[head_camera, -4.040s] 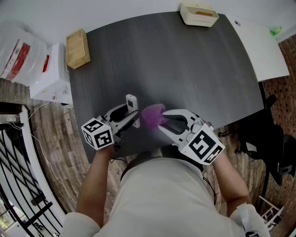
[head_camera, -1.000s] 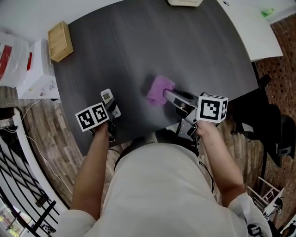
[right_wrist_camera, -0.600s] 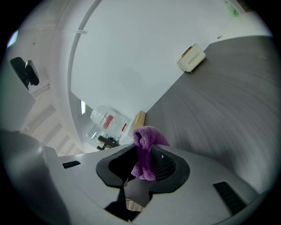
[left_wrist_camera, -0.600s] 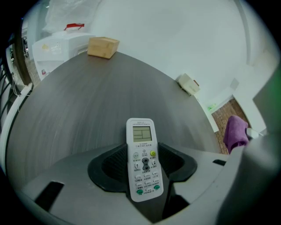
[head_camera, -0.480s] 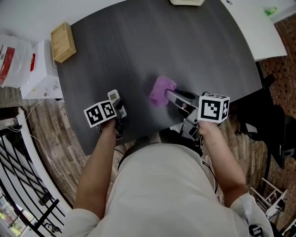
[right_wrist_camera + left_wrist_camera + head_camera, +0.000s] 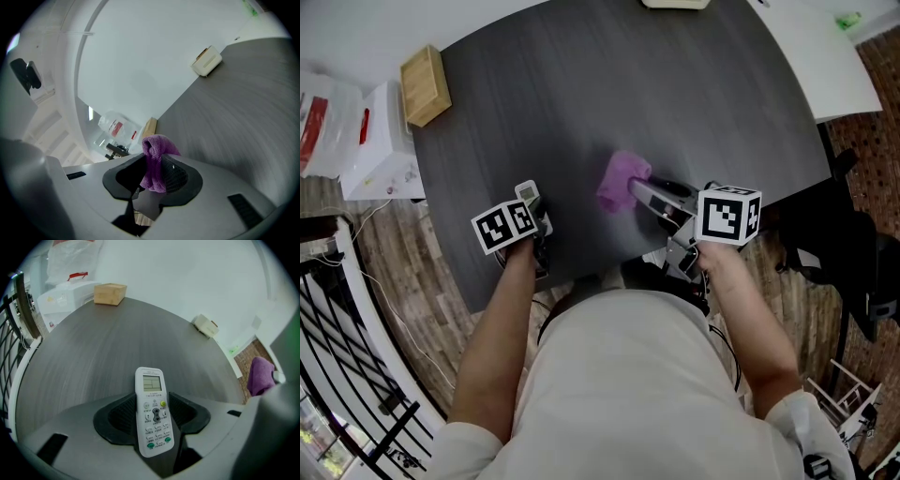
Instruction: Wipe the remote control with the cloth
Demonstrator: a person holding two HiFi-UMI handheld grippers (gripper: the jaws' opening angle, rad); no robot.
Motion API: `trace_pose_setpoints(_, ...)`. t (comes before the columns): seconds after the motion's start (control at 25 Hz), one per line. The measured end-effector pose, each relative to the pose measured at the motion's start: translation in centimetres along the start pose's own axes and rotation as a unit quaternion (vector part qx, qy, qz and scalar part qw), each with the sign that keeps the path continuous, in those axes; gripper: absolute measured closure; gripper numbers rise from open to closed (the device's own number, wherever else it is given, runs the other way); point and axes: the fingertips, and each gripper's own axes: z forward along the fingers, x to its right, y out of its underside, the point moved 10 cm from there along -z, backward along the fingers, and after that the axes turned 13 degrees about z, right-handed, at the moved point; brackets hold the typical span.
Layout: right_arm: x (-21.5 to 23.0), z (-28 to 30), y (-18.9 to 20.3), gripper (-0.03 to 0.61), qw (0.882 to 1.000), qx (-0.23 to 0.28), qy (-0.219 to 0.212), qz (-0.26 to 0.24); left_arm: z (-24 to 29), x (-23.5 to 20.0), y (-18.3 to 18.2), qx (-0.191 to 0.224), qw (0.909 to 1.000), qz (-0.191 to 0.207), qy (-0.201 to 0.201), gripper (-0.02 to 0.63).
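A white remote control point(image 6: 152, 409) with a small screen and green buttons stands between the jaws of my left gripper point(image 6: 152, 416), which is shut on its lower half. In the head view the remote point(image 6: 528, 194) pokes out beyond the left gripper point(image 6: 534, 217) near the table's front left. My right gripper point(image 6: 152, 176) is shut on a purple cloth point(image 6: 156, 159) that bunches up out of the jaws. From above, the cloth point(image 6: 621, 181) hangs off the right gripper point(image 6: 649, 197), a hand's width right of the remote.
The dark grey table point(image 6: 609, 103) carries a wooden box point(image 6: 426, 84) at its far left corner and a cream tray point(image 6: 205, 326) at the far edge. White boxes and a plastic bag point(image 6: 356, 131) stand left of the table. A white desk point(image 6: 816, 56) adjoins at right.
Four seconds ago remote and cloth were close together in front of me; since then they have drawn apart. Over the last second the left gripper shifted slightly right and tilted; the right stayed still.
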Motion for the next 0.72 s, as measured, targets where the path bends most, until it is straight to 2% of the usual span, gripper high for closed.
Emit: trace_pose_setpoints(0.72, 0.3, -0.3, -0.9, 0.472, 1.000, -0.005, -0.008, -0.002, -2.7, -0.3, 0.3, 0.072, 0.9973, 0.001, 0.017, 0.391)
